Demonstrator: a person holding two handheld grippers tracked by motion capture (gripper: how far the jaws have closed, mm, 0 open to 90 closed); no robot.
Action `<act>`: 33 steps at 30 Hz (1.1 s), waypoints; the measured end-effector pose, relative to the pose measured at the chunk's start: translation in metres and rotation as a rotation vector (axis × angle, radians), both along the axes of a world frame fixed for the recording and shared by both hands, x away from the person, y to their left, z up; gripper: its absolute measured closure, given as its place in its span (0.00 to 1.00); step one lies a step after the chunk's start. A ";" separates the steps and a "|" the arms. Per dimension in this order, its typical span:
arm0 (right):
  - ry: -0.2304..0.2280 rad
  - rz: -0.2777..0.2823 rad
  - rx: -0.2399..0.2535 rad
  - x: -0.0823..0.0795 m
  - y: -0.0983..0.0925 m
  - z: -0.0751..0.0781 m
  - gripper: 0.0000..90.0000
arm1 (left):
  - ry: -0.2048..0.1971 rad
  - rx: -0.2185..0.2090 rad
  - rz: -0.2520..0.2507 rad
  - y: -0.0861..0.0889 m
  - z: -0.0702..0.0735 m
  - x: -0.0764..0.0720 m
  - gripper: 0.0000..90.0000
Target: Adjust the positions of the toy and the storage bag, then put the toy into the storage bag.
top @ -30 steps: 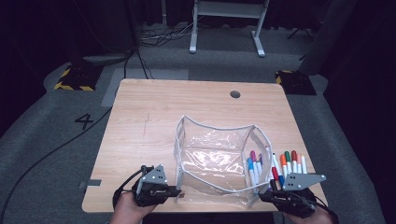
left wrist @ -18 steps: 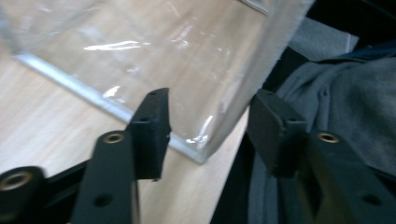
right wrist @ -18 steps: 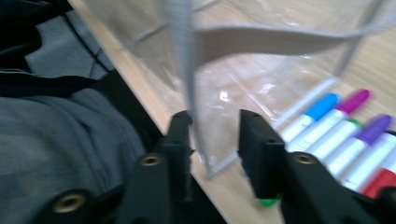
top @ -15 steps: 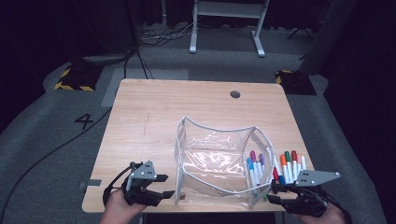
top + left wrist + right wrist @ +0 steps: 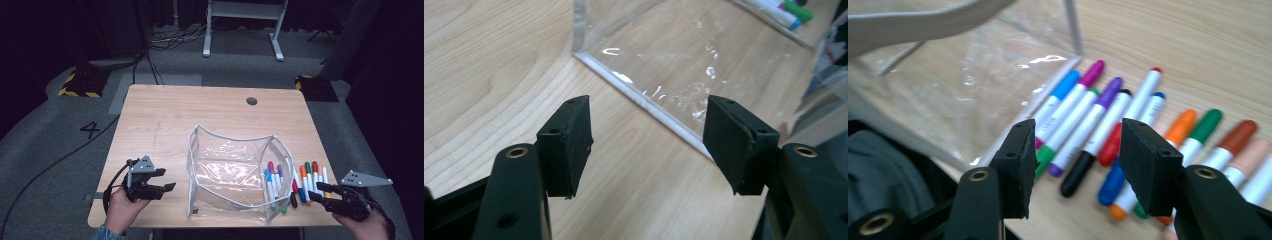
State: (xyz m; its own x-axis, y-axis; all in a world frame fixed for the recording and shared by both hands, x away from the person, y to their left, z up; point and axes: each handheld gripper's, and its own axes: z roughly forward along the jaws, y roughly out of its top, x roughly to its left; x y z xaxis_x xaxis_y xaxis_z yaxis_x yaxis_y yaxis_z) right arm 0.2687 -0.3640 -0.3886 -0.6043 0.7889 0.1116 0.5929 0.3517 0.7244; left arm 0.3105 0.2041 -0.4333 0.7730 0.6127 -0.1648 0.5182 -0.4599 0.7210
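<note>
Dark grey floor point(image 5: 60, 105) lay around the wooden desk point(image 5: 165, 120), where the clear pouch point(image 5: 227, 172) stood near the front edge between the open, empty left gripper point(image 5: 162, 180) and right gripper point(image 5: 322, 194), markers point(image 5: 305, 177) beside it.

One clear pouch point(image 5: 227, 172), about ten markers point(image 5: 295, 177)

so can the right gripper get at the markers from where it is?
Probably yes. The right gripper sits open and empty just beside the markers, which lie bare on the table outside the clear pouch. Its own view looks straight onto them, with nothing between.
</note>
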 end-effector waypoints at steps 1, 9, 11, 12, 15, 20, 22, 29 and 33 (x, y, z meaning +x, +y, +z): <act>0.000 0.000 0.000 0.000 0.000 0.000 0.55 | 0.000 0.000 0.000 0.000 0.000 0.000 0.41; 0.011 -0.104 -0.023 0.024 -0.024 -0.008 0.54 | 0.035 0.018 0.030 0.002 -0.017 0.004 0.41; 0.014 -0.121 -0.022 0.029 -0.029 -0.011 0.54 | 0.034 0.017 0.043 0.006 -0.019 0.006 0.41; 0.014 -0.123 -0.023 0.030 -0.030 -0.012 0.54 | 0.034 0.017 0.043 0.006 -0.019 0.006 0.41; 0.011 -0.142 -0.044 0.032 -0.034 -0.017 0.54 | 0.032 0.012 0.067 0.011 -0.019 0.006 0.41; 0.028 -0.159 -0.062 0.035 -0.040 -0.022 0.53 | 0.028 -0.012 0.096 0.019 -0.019 0.005 0.41; 0.031 -0.178 -0.067 0.035 -0.045 -0.027 0.53 | 0.035 -0.020 0.102 0.019 -0.019 0.006 0.41; 0.026 -0.219 -0.125 0.037 -0.055 -0.034 0.50 | 0.021 0.025 0.106 0.019 -0.022 0.007 0.40; 0.042 -0.257 -0.126 0.042 -0.066 -0.039 0.49 | 0.042 0.108 0.155 0.022 -0.033 0.012 0.40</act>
State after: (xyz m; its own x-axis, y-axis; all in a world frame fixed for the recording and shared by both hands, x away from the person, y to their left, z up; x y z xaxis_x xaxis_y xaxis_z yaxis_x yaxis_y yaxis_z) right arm 0.3108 -0.4296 -0.4280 -0.3801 0.9246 0.0232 0.7027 0.2724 0.6573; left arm 0.3226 0.2262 -0.4665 0.6616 0.7398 -0.1221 0.6176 -0.4454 0.6482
